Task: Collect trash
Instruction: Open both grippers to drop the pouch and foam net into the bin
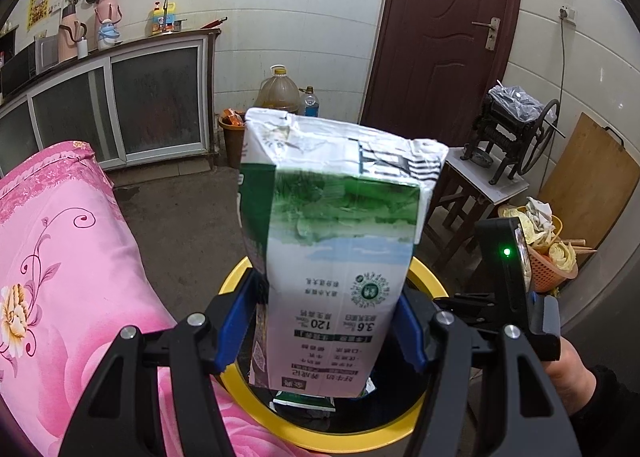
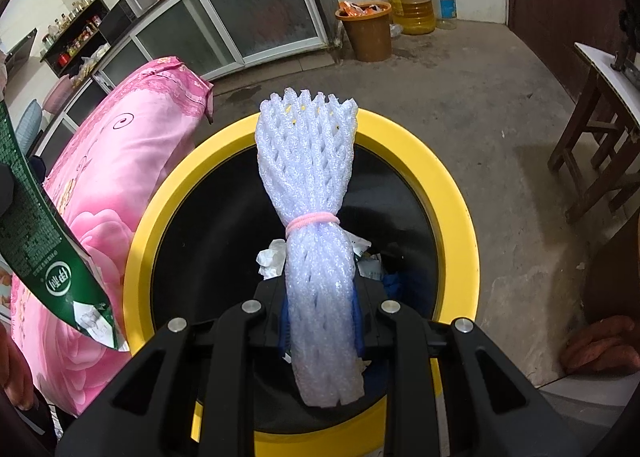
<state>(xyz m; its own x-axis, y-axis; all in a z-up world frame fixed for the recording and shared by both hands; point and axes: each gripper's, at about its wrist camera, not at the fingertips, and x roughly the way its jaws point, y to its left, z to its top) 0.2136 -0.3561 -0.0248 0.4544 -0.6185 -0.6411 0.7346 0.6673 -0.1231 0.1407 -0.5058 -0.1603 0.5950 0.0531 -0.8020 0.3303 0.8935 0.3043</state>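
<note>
Clamped between the blue pads of the left gripper (image 1: pixel 324 329), a crumpled milk carton (image 1: pixel 336 257) stands up out of the jaws, its glossy card printed green and white, its top end creased and dented. The carton hangs over the round mouth of the trash bin (image 1: pixel 430 277), whose thick yellow plastic rim rings a black liner. In the right wrist view the right gripper (image 2: pixel 322 327) has its jaws clenched on a bundle of white foam netting (image 2: pixel 316 225), a soft mesh sleeve with a diamond weave, cinched at its waist by a pink hair tie (image 2: pixel 314 221) and flaring open at the far end. The bundle is held over the bin's opening, where crumpled paper scraps (image 2: pixel 272 259) lie at the bottom. Just beside the bin's left rim lies a pink flowered quilt (image 2: pixel 120 185), smooth and padded. Farther off on the rough concrete floor (image 2: pixel 480 97) stand a brown bucket (image 2: pixel 368 37) and a big oil jug (image 2: pixel 412 1).
</note>
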